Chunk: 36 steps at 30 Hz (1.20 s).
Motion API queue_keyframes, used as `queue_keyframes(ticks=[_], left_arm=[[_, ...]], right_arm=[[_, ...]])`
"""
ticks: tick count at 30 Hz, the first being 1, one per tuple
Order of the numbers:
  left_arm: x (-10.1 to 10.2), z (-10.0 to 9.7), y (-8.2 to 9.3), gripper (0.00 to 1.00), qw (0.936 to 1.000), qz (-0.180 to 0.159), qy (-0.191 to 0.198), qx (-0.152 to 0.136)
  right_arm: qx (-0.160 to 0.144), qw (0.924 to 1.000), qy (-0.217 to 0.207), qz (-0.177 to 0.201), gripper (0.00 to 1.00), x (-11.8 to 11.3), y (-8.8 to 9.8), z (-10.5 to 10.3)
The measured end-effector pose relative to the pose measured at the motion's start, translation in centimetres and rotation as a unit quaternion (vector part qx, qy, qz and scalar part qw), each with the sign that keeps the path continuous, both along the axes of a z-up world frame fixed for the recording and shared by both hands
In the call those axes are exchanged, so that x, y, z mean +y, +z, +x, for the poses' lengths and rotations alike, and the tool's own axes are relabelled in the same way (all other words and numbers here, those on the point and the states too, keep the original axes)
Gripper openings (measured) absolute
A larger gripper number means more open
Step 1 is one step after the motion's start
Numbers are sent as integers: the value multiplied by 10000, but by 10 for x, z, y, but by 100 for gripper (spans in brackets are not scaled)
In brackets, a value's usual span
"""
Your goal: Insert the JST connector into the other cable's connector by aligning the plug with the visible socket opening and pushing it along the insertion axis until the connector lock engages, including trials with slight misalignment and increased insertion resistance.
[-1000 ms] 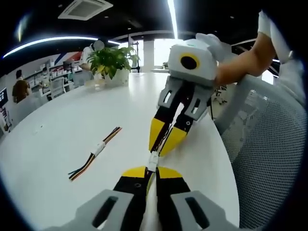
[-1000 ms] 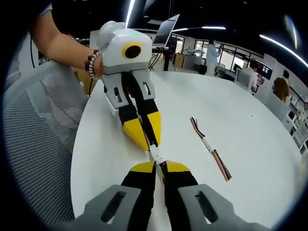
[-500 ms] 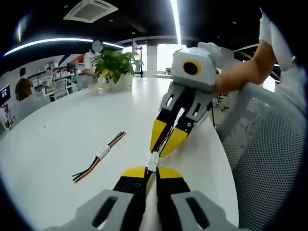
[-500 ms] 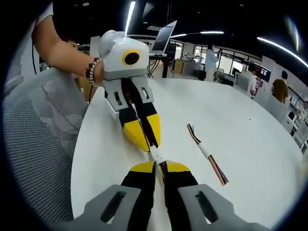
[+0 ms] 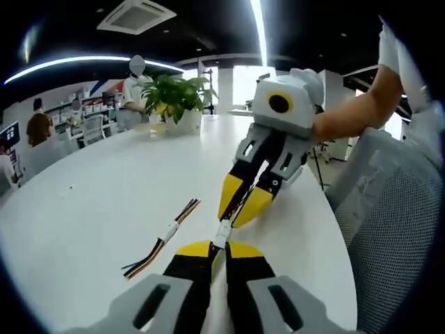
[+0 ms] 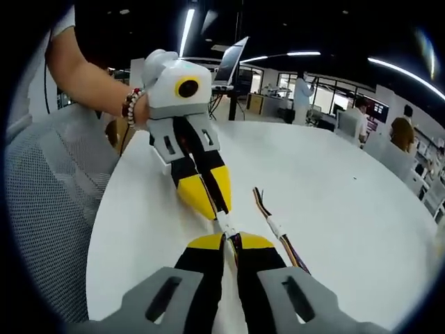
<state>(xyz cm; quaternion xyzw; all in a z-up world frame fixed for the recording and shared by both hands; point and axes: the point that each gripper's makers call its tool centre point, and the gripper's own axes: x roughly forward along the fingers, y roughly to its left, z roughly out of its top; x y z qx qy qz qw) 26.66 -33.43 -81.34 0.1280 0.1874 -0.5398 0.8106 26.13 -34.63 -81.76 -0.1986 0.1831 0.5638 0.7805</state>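
Above the round white counter (image 5: pixel 104 202), the left gripper (image 5: pixel 220 248) and right gripper (image 6: pixel 231 240) meet tip to tip, each with its yellow-tipped jaws pinched narrow on one end of the small white JST connector (image 5: pixel 222 231) joined between them. Nearby a spare multicoloured cable with a white connector (image 5: pixel 164 234) lies flat.

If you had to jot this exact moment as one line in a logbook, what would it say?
left gripper: shut on cable | right gripper: shut on cable | white connector: between tips, lock unclear | joined spare cable: on white table
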Motion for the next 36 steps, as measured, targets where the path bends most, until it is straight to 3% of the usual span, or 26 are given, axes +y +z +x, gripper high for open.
queue_keyframes(ticks=[16,27,36], left_arm=[[2,30,-16,0,9995,161,204,173],[2,34,-19,6,9990,141,311,272],[6,30,-29,8,9981,351,320,403]], right_arm=[[128,9998,-148,60,4,1,-17,28],[178,9997,-147,-21,4,0,-25,30],[214,9995,-218,-3,4,-1,-26,32]])
